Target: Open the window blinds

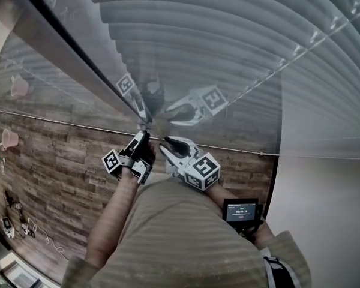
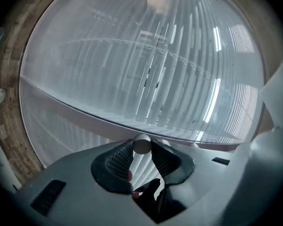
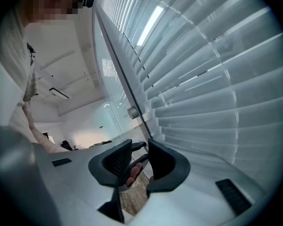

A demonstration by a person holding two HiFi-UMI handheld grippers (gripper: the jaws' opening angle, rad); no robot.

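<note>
One wand tip (image 2: pixel 142 144) between left fingers (image 2: pixel 114 160)

The blinds (image 1: pixel 228 41) hang straight ahead. The wand (image 2: pixel 141 144) runs down in front of them, toward their left side. Its lower end sits between the fingers (image 2: pixel 115 159) of the left gripper (image 1: pixel 144 135). The right gripper (image 1: pixel 168 144) is just beside the left gripper, on its right, with nothing between its own fingers. The floor (image 1: pixel 54 155) lies below, to the left.
</note>
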